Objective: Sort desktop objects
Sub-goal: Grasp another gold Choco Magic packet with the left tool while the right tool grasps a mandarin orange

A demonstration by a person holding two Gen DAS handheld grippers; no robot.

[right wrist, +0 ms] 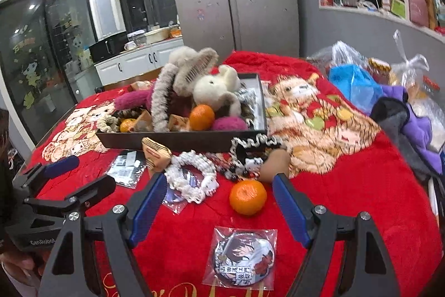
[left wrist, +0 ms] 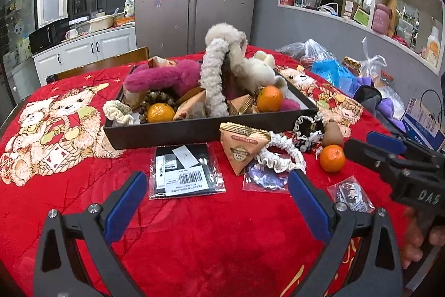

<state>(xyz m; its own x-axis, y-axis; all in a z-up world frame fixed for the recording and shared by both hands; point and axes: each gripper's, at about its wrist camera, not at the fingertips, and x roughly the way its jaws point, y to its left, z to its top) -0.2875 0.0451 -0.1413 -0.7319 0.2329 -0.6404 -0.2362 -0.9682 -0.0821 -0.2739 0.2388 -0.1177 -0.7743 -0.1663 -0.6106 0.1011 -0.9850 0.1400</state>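
Hovering wide open and empty: left gripper (left wrist: pixel 217 189) above bare red cloth (left wrist: pixel 194 247), right gripper (right wrist: pixel 219 192) likewise spread, holding nothing. Just beyond right's blue pads (right wrist: pixel 289 209), loose orange (right wrist: pixel 248 197); nearer, bagged badge (right wrist: pixel 241 258). Farther off, black tray (left wrist: pixel 167 131) heaped with plush. Risking a nudged orange rolling away, or pads snagging the cream scrunchie (right wrist: pixel 192 180) left of it.
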